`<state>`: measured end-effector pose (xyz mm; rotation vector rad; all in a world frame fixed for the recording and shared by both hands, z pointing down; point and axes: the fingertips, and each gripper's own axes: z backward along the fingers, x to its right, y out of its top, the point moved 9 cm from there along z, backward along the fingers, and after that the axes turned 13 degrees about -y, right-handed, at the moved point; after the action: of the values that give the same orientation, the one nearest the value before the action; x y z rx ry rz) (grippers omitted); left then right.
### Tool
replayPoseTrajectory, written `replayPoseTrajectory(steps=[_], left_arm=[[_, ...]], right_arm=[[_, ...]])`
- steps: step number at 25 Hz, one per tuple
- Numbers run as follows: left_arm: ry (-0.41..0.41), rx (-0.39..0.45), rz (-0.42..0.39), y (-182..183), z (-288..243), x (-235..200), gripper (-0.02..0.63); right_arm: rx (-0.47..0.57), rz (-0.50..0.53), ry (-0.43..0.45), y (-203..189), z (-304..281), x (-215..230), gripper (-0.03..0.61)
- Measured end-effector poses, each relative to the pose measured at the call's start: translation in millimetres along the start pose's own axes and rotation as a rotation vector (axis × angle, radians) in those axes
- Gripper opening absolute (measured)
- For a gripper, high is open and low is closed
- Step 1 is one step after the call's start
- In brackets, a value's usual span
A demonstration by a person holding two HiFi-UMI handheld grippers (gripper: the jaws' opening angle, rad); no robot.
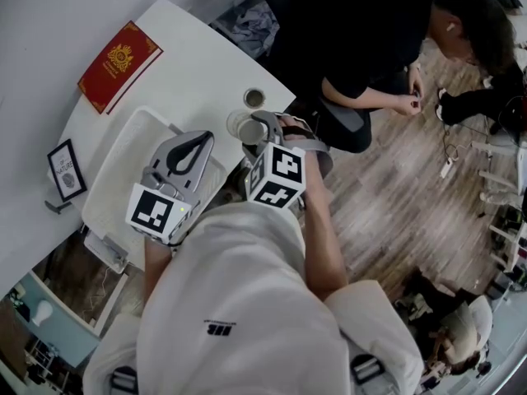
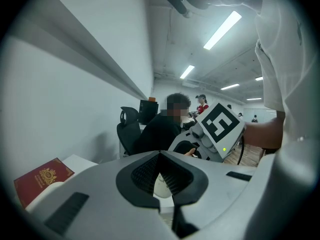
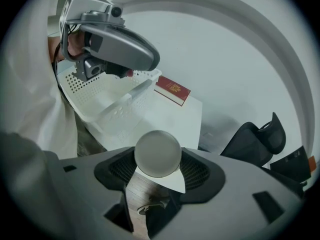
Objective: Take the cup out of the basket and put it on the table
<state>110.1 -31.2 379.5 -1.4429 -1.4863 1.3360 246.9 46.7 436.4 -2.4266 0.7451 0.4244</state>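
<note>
A pale cup (image 1: 245,127) sits between the jaws of my right gripper (image 1: 252,130), over the table's right edge, just right of the basket. In the right gripper view the cup (image 3: 157,154) shows as a round grey disc, and the right gripper (image 3: 158,160) is shut on it. The white perforated basket (image 1: 111,179) lies on the left of the white table (image 1: 193,64). My left gripper (image 1: 204,138) hovers over the basket's right side. Its jaws meet at the tips in the left gripper view, so the left gripper (image 2: 160,156) is shut and holds nothing.
A second cup (image 1: 254,98) with a dark inside stands on the table near its right edge. A red book (image 1: 119,64) lies at the far end, and a small picture frame (image 1: 66,171) stands left of the basket. A person in black (image 1: 354,31) sits beyond the table's right side.
</note>
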Motion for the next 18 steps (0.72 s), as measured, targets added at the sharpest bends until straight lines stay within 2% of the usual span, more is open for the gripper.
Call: replayPoseTrajectory(steps=[18], left_arm=[[-0.009, -0.022, 0.017, -3, -12, 3, 0.009]], right_arm=[[-0.08, -0.021, 0.095, -26, -45, -13, 0.278]])
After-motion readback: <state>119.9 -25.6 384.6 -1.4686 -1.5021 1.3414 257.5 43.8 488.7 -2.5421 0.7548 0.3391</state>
